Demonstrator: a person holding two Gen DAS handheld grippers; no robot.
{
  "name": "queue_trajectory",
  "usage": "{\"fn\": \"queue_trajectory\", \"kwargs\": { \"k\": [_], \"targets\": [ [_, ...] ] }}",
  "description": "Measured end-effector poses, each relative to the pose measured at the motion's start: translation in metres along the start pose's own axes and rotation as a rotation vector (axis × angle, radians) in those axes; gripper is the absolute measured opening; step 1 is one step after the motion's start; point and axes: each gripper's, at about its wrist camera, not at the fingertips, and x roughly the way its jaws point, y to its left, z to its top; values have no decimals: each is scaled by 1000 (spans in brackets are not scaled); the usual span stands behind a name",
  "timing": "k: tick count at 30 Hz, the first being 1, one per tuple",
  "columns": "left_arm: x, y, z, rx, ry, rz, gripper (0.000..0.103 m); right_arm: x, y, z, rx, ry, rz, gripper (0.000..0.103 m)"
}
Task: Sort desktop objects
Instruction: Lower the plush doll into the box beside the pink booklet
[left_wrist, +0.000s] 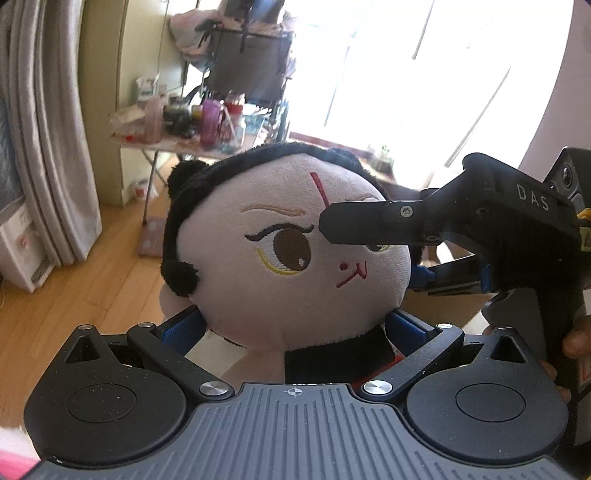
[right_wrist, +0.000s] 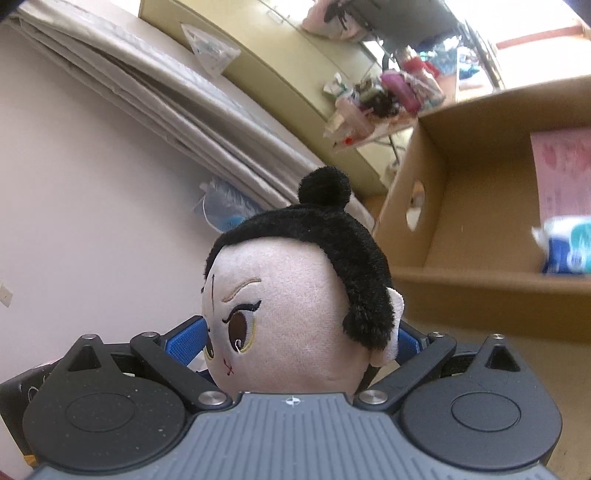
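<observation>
1 plush doll (left_wrist: 291, 251), black hair, 2 buns seen at 9 o'clock in left wrist view, 1 bun on top in right wrist view. 2 grippers: left gripper (left_wrist: 295, 328) at 6 o'clock, right gripper (left_wrist: 373, 225) coming in from 3 o'clock. 1 cardboard box (right_wrist: 476, 206) at 3 o'clock in right wrist view, 1 pink sheet (right_wrist: 565, 170) and 1 blue-white pack (right_wrist: 569, 251) in it. 1 cluttered folding table (left_wrist: 147, 146) at 11 o'clock, maybe 3 bottles on it, too blurred to count surely. 1 curtain (left_wrist: 44, 129) at 9 o'clock
</observation>
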Motion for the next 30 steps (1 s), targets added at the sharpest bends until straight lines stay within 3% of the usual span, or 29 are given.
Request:
{"fn": "queue_trajectory", "kwargs": {
  "k": [9, 20, 30],
  "targets": [
    [36, -12, 62, 87, -27, -23, 103, 5, -19, 57, 36, -53, -40, 102],
    [109, -34, 116, 175, -27, -42, 103, 15, -78, 121, 126, -140, -75, 102],
    [189, -30, 114, 163, 80, -71, 103, 59, -159, 134, 226, -110, -141, 103]
  ]
}}
